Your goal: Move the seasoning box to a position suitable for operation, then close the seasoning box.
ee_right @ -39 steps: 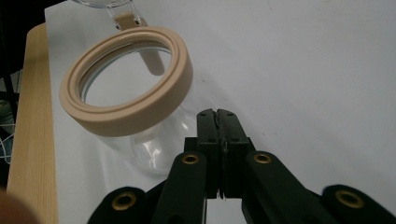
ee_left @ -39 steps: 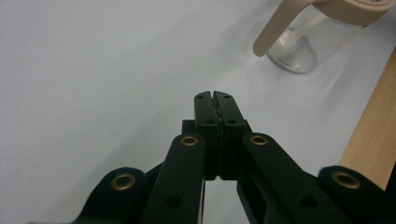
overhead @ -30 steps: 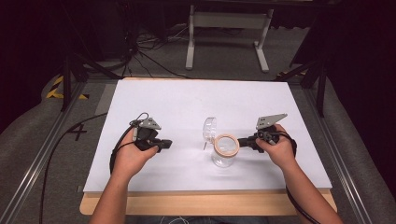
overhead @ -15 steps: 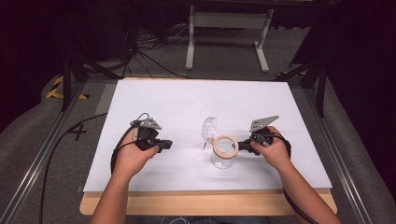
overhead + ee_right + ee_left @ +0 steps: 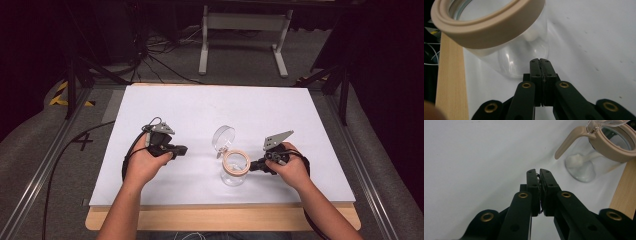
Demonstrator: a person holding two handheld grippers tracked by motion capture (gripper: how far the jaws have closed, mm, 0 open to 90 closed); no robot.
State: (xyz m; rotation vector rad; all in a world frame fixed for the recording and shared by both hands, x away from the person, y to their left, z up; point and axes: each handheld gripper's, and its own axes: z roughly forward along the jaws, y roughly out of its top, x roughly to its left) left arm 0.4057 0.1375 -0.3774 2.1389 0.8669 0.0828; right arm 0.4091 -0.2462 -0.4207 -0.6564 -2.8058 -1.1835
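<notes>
- Since a second ago, the right gripper has been brought lower and closer to the jar, its grey plate now tilted more steeply; the left gripper is held where it was.
- The clear glass jar is seen standing upright on the white sheet, near the sheet's front edge and a little right of its middle.
- A tan ring is fitted around the jar's mouth, and a clear round lid is swung open behind the jar, hinged at the ring.
- In the left gripper view, a tan lever is seen projecting down from the ring on the side of the jar facing that gripper.
- The right gripper is held by the right hand just to the right of the jar, its tip pointed at the jar's side; whether contact is made cannot be told from above.
- In the right gripper view, its jaws are seen pressed together with nothing between them, the tips of the right gripper just short of the lower wall of the jar.
- The left gripper is held by the left hand well to the left of the jar, pointed toward it.
- In the left gripper view, the jaws of the left gripper are seen closed on each other, empty, above bare white sheet.
- The wooden table edge is visible in front of the jar, beyond the sheet's front edge.
</notes>
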